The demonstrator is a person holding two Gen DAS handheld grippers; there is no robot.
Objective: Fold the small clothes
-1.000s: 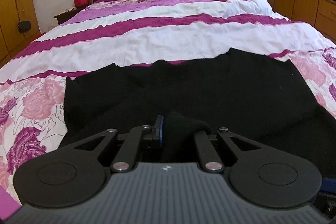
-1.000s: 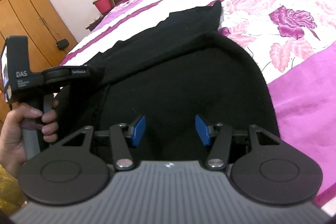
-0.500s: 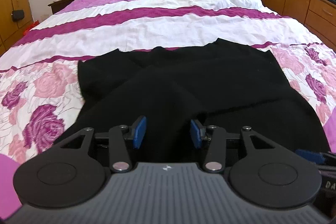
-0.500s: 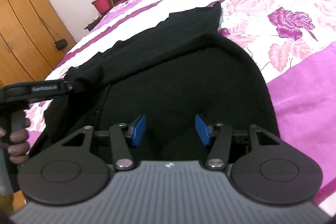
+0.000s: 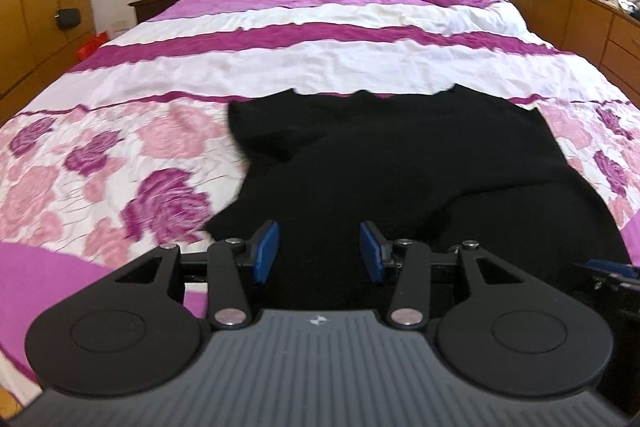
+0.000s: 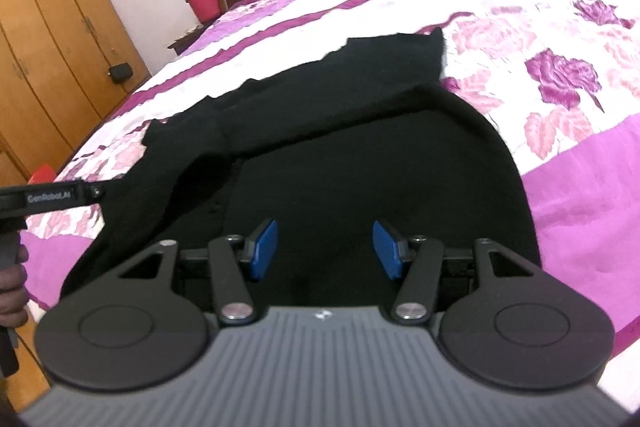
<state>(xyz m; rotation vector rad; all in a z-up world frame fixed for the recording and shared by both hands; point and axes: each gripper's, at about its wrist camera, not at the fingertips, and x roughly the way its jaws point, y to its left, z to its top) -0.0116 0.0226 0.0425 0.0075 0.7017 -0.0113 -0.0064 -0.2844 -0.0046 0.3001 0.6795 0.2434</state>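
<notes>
Your left gripper (image 5: 319, 251) was clamped on a fold of the black garment (image 5: 420, 171) a second ago; its jaws have since been opening and now stand apart with nothing pinched, the cloth only lying beneath them. It has also drawn back toward the foot edge of the bed (image 5: 320, 63), so more of the floral cover shows on its left. Your right gripper (image 6: 325, 249) has barely shifted; its jaws stand apart over the cloth, empty. The garment is a soft, matte knit, folded over itself, lying across the foot end of the bed with a jagged far edge and a rounded fold toward the right side. The blue pads (image 6: 262, 250) are flat and finely textured.
</notes>
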